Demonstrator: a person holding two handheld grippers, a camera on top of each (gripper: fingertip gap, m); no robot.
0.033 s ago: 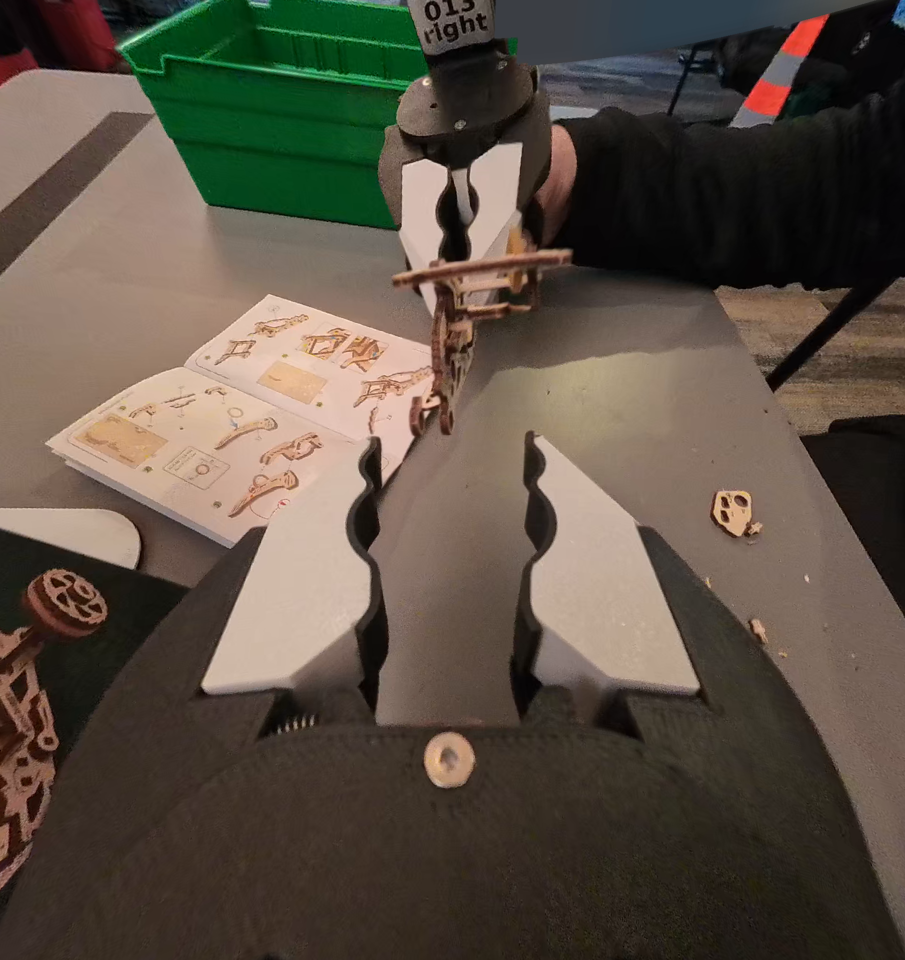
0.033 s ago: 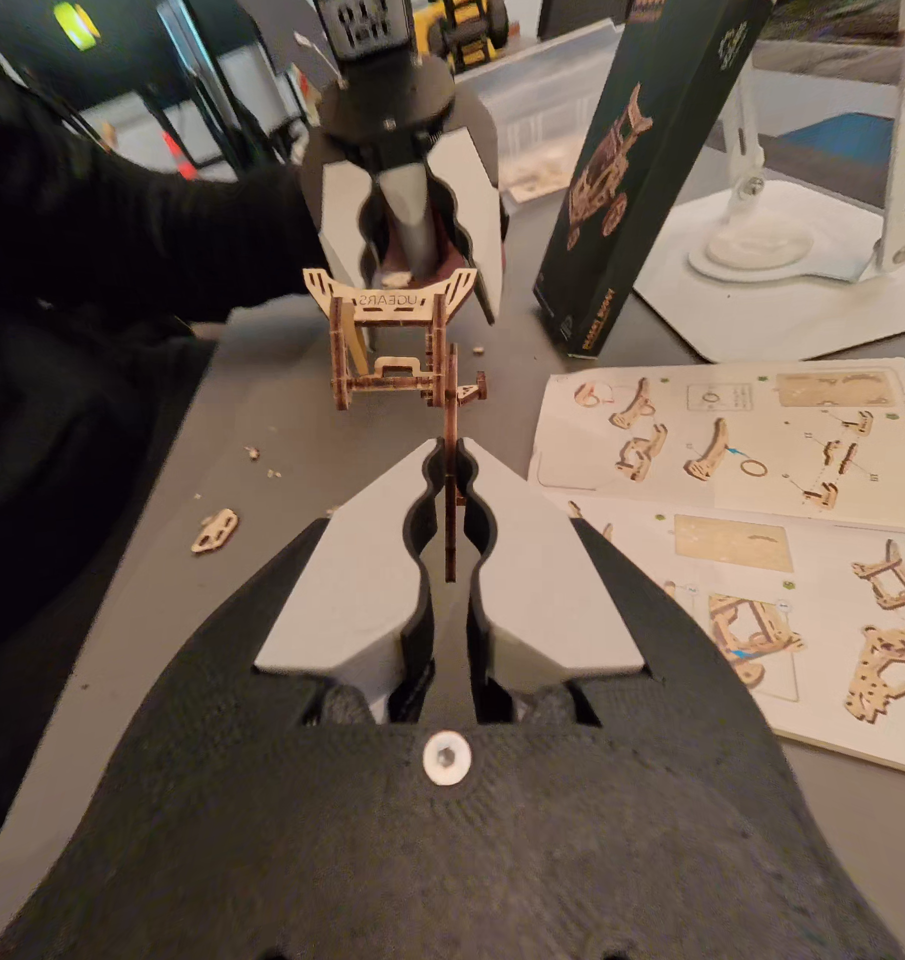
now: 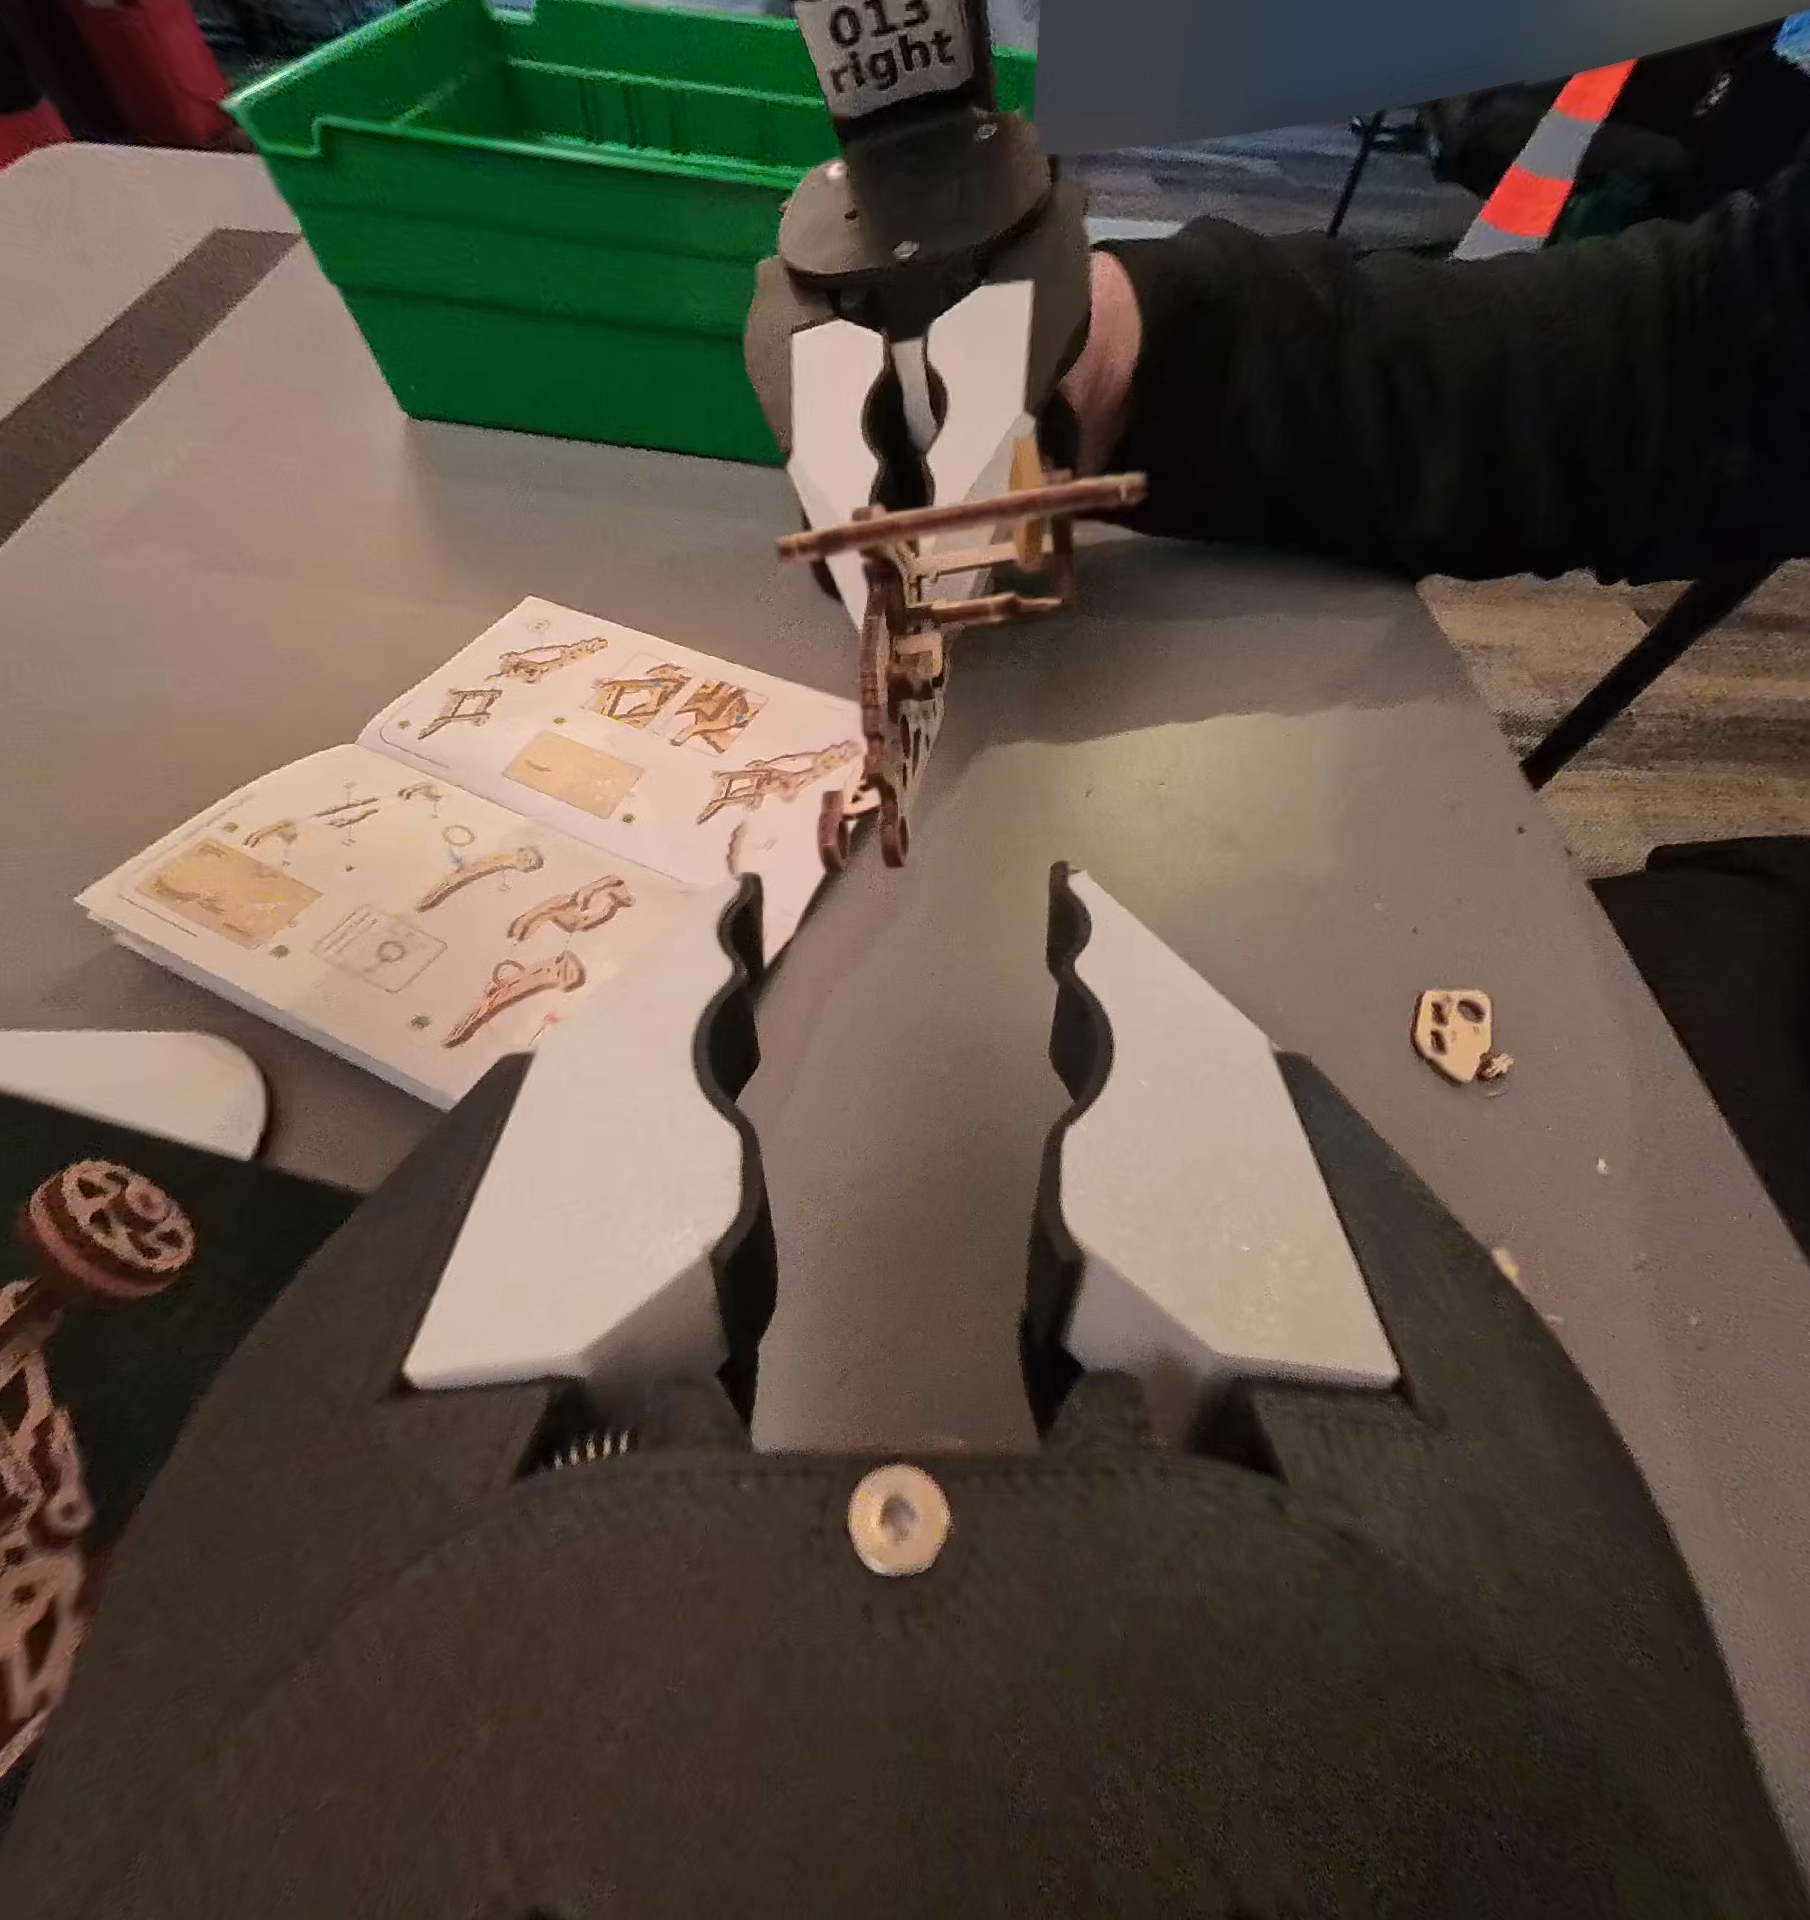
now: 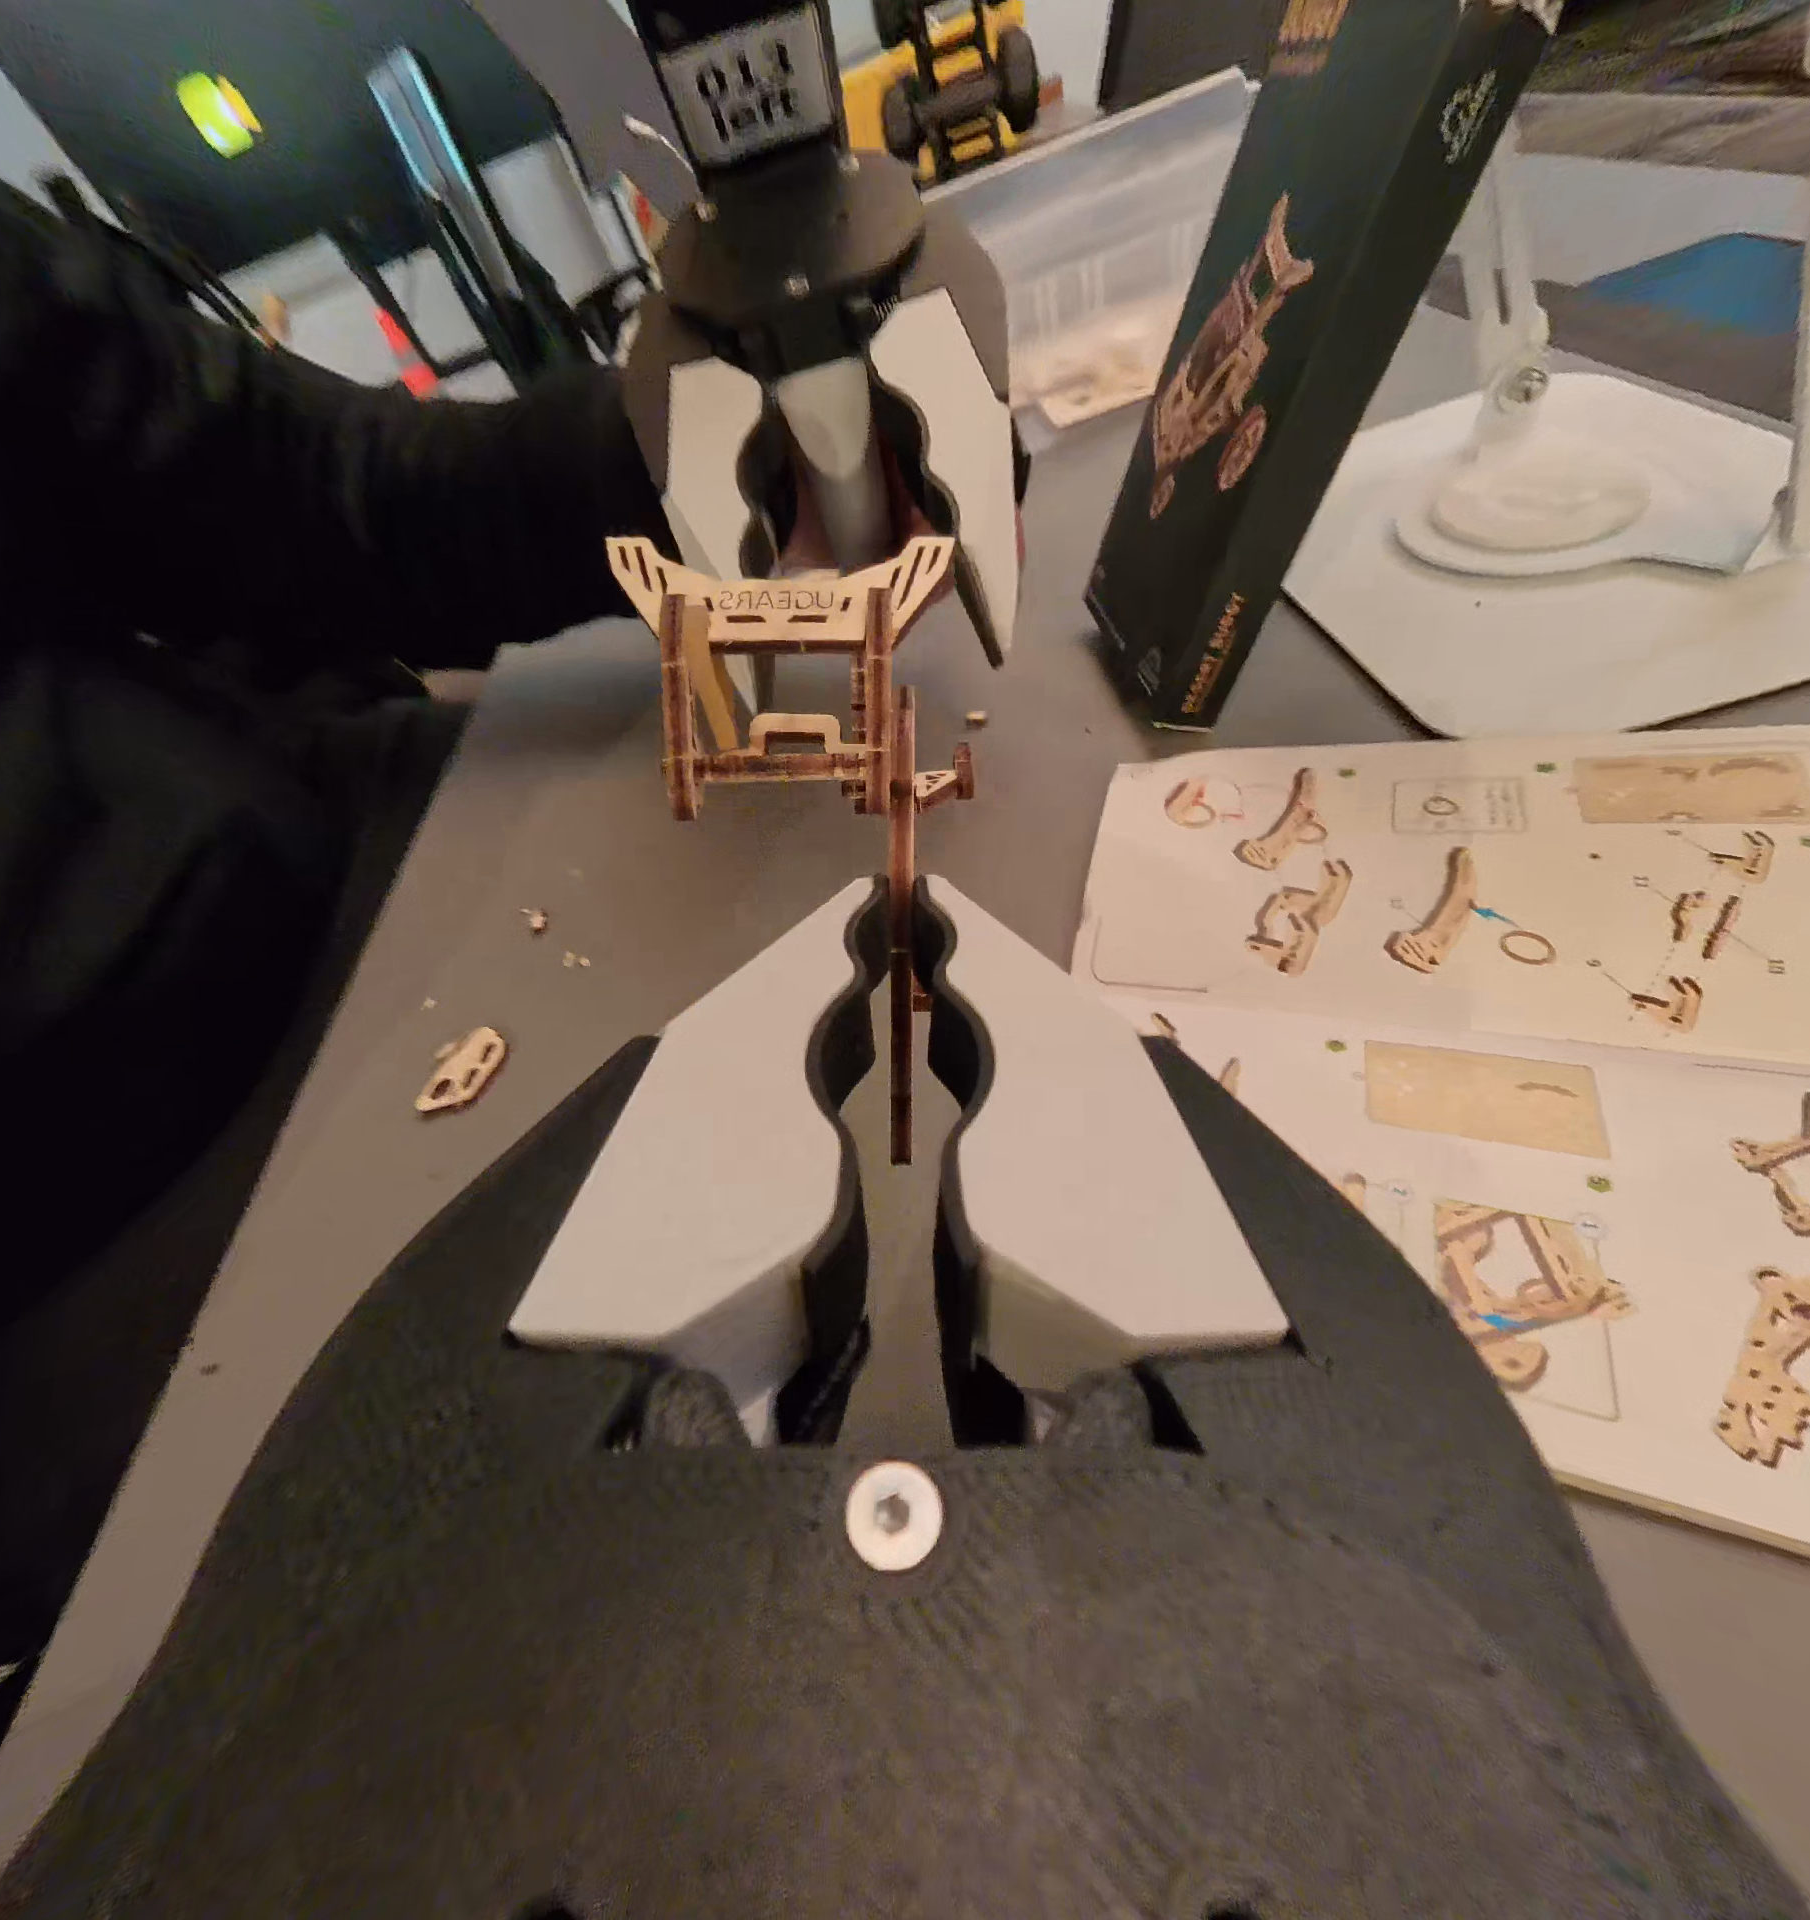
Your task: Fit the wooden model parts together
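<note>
Right gripper (image 4: 896, 904) pinched flat side plate of wooden model assembly (image 4: 792, 707), held in air above grey table (image 3: 1192, 790). Plate's long axis ran along fingers, frame projecting beyond tips toward left gripper. Left gripper (image 3: 901, 904) wide apart, empty, facing assembly head-on, near but apart. Loose wooden part (image 3: 1457, 1034) lay flat on table to left gripper's right, nearer it than right gripper. Instruction booklet (image 3: 444, 862) open on opposite side. Judgement: left gripper best placed for next pick.

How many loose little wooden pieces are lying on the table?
1 clear one: a flat loose wooden piece with holes, lying on the grey table beside the open left gripper. Tiny crumbs lie near it; more may be hidden.
</note>
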